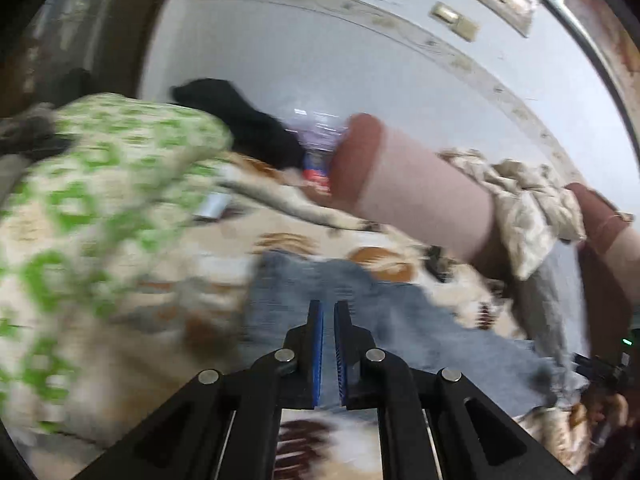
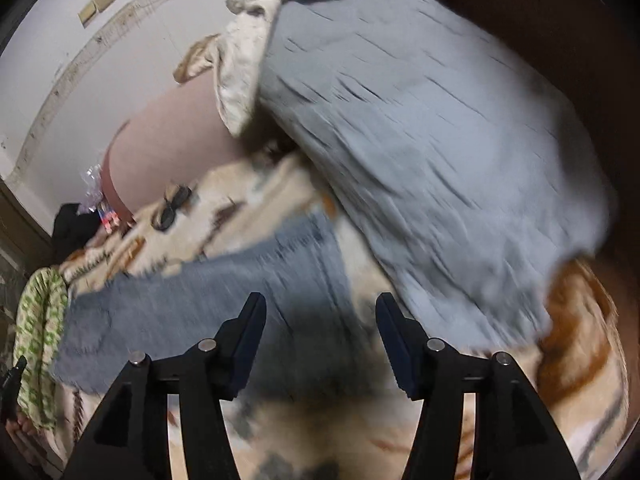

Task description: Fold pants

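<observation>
The pants (image 1: 360,312) are blue denim, lying spread on a cream and brown patterned blanket (image 1: 312,240). My left gripper (image 1: 328,308) hovers low over the denim near its far edge, shut with only a sliver between the blue pads and no cloth in it. In the right wrist view the same denim (image 2: 192,300) runs leftward across the blanket (image 2: 580,360). My right gripper (image 2: 320,308) stands open above its right end, with nothing between the fingers. Both views are motion-blurred.
A person's bare limb (image 1: 420,196) with a brown cuff crosses behind the pants. Grey ribbed fabric (image 2: 420,160) and crumpled beige cloth (image 2: 240,80) hang at the right. A green-patterned pillow (image 1: 100,200) lies left, sunglasses (image 2: 172,208) on the blanket, black cloth (image 1: 248,120) by the wall.
</observation>
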